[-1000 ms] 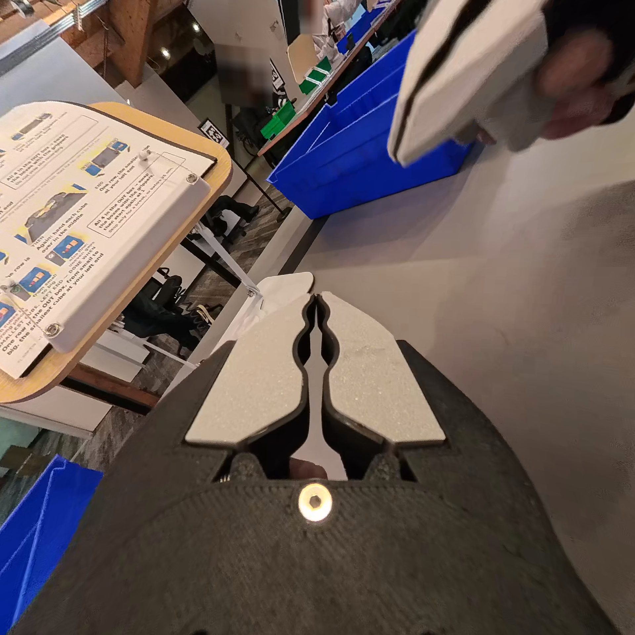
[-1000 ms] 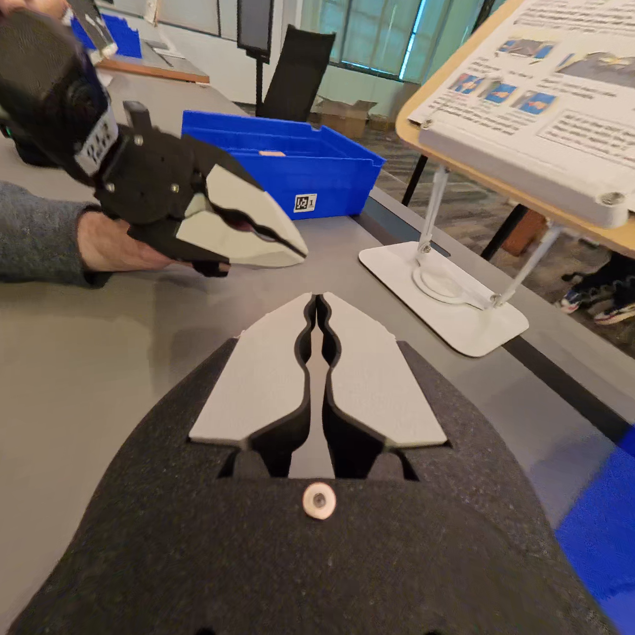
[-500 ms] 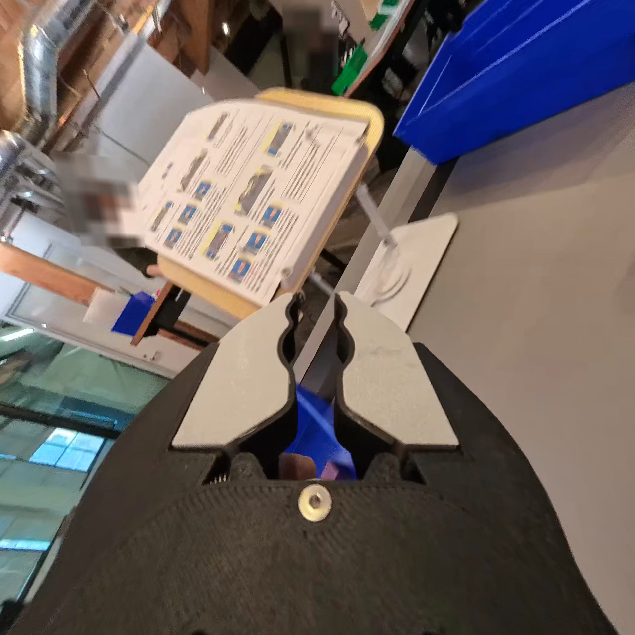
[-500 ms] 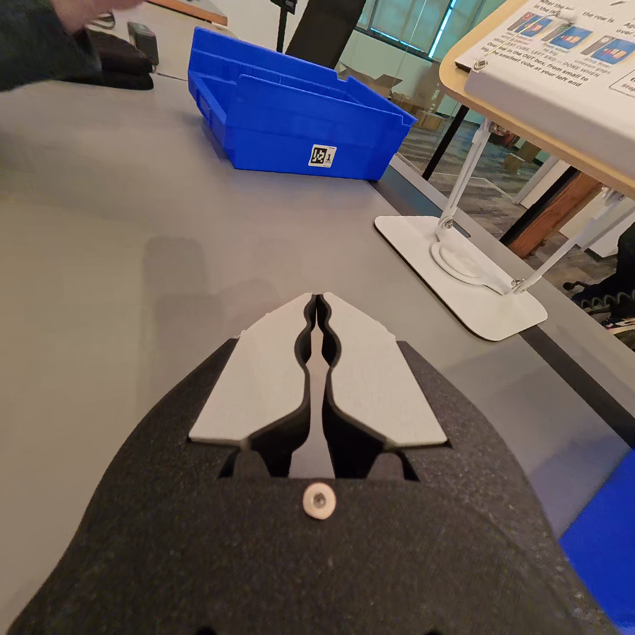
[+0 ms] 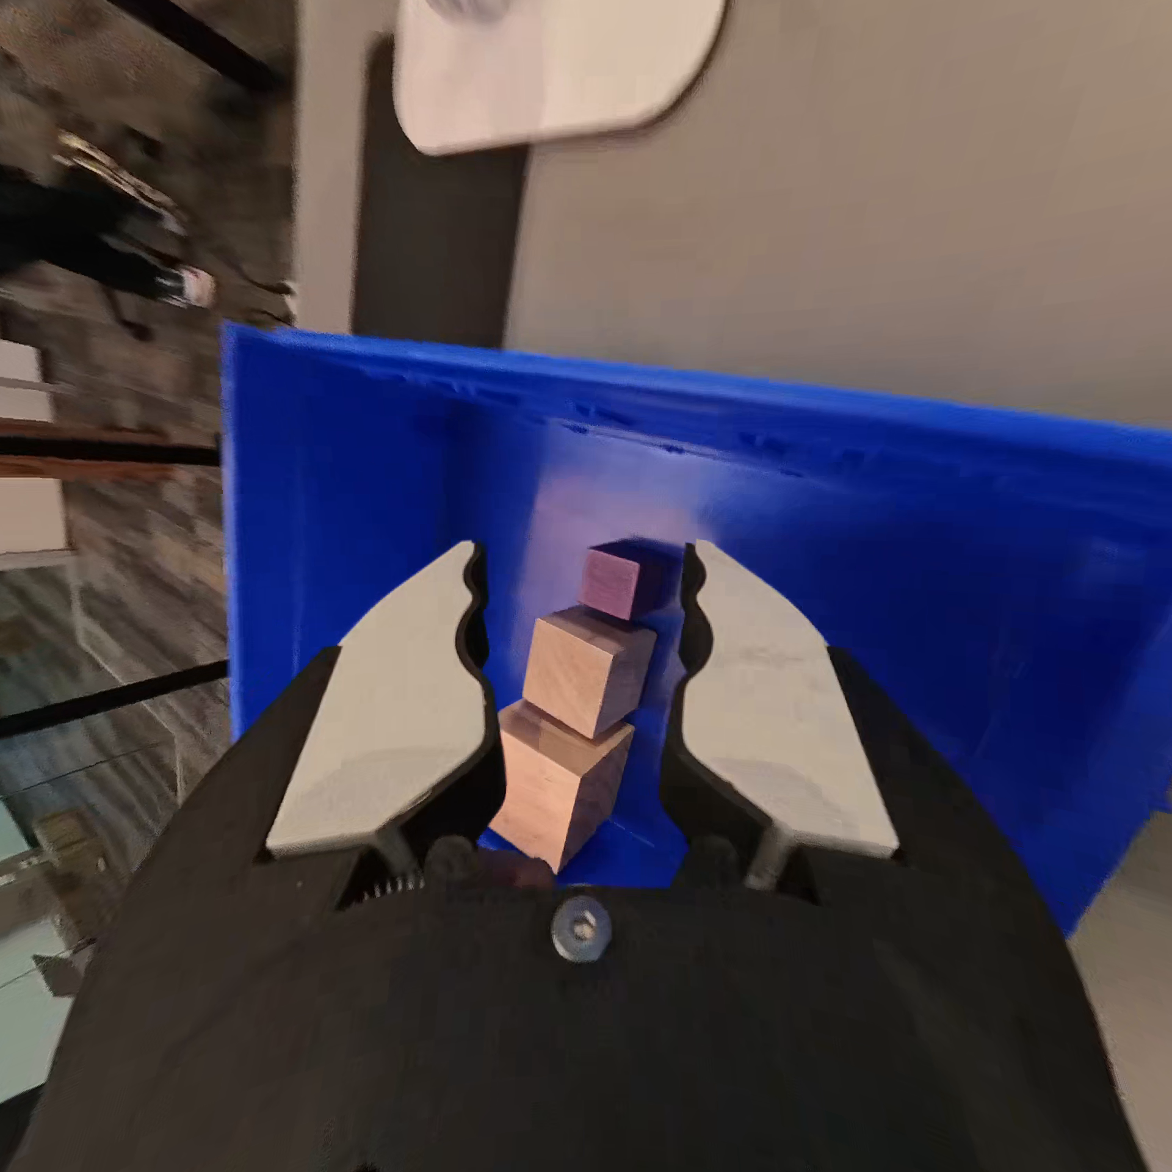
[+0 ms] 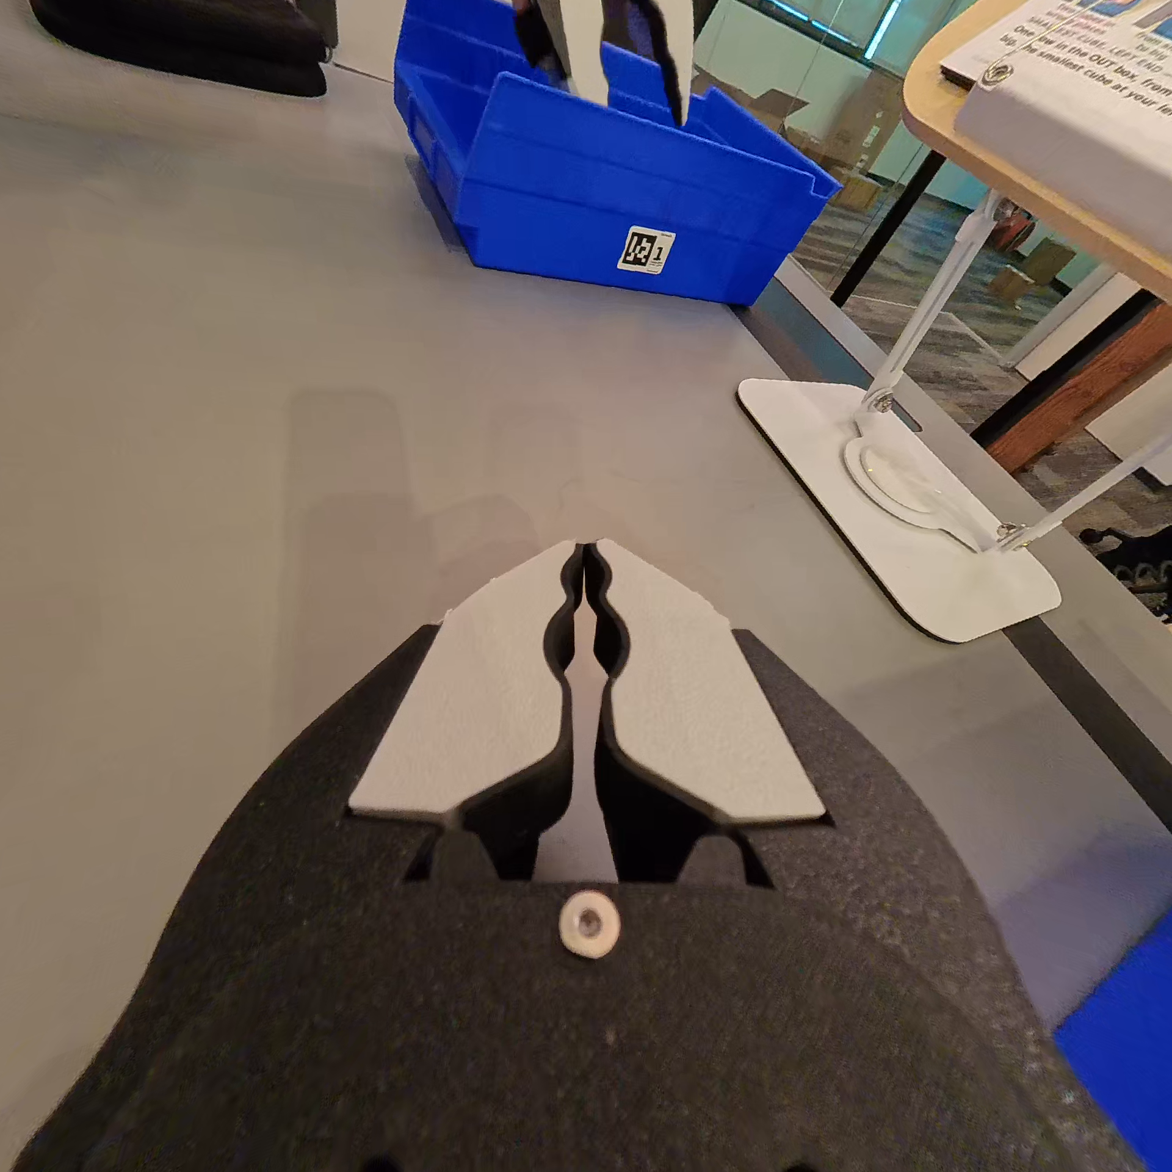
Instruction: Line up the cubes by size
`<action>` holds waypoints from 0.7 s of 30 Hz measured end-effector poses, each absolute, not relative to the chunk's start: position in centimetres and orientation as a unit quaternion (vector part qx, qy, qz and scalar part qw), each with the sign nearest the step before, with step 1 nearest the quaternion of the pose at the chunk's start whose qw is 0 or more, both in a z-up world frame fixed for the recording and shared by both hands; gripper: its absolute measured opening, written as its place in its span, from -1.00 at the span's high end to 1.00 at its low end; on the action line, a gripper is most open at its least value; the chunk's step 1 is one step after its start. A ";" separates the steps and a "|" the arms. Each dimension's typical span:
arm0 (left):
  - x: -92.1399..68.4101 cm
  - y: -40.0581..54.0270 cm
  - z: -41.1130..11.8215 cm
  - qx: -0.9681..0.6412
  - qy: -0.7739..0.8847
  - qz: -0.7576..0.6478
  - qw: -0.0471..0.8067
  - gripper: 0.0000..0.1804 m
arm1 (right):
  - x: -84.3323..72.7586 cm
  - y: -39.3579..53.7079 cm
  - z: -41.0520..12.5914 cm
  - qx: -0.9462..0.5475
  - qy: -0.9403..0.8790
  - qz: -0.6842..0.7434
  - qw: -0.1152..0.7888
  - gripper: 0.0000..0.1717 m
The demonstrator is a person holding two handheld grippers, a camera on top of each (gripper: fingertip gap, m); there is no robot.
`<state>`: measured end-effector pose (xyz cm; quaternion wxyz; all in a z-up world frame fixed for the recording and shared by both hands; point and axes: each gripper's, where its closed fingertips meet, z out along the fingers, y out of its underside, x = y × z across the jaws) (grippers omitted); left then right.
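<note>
Since the earlier frames the left gripper (image 5: 580, 558) has swung off the instruction board and now points down into the blue bin (image 5: 355, 507); its jaws have gone from nearly closed to wide open. The right gripper (image 6: 582, 545) has barely shifted and stays low over the grey table (image 6: 253, 380).

Left gripper: fingers spread wide, nothing gripped. Three cubes sit on the bin floor in the space between the fingers, in a rough line running away from the camera: large pale wooden cube (image 5: 552, 793) nearest, medium pale cube (image 5: 583, 672) touching it, small purple cube (image 5: 612, 580) at the far end touching the medium one. The small cube sits closer to the right finger (image 5: 761, 685); a clear gap shows on the left-finger side, and neither pad presses on any cube. The view is motion-blurred.

Right gripper: fingertips meet at the tip, nothing between them, with bare table in front.

From the right wrist view, the left gripper (image 6: 625, 95) hangs over the bin (image 6: 634, 190) at the far end of the table, its tips dipping behind the near wall. A white stand base (image 6: 888, 507) sits at the table's right edge, carrying the instruction board (image 6: 1078, 95). A dark object (image 6: 190, 44) lies at the far left.
</note>
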<state>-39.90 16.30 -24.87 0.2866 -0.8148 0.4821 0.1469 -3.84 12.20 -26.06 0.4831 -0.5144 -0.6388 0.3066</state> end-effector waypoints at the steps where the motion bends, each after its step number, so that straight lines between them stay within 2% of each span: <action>1: -40.3 16.6 -25.9 -0.818 0.488 0.146 0.267 0.34 | -3.9 12.2 -26.1 -0.514 -0.639 0.307 0.482 1.00; 9: -42.7 16.8 -31.2 -0.836 0.515 0.138 0.130 0.39 | -3.9 12.0 -26.2 -0.510 -0.645 0.309 0.478 1.00; 15: -43.2 16.6 -31.6 -0.843 0.515 0.128 0.089 0.63 | -3.9 11.9 -26.2 -0.507 -0.649 0.309 0.476 1.00; 21: -43.3 16.7 -31.7 -0.854 0.503 0.104 0.081 0.65 | -3.9 11.8 -26.4 -0.505 -0.652 0.306 0.475 1.00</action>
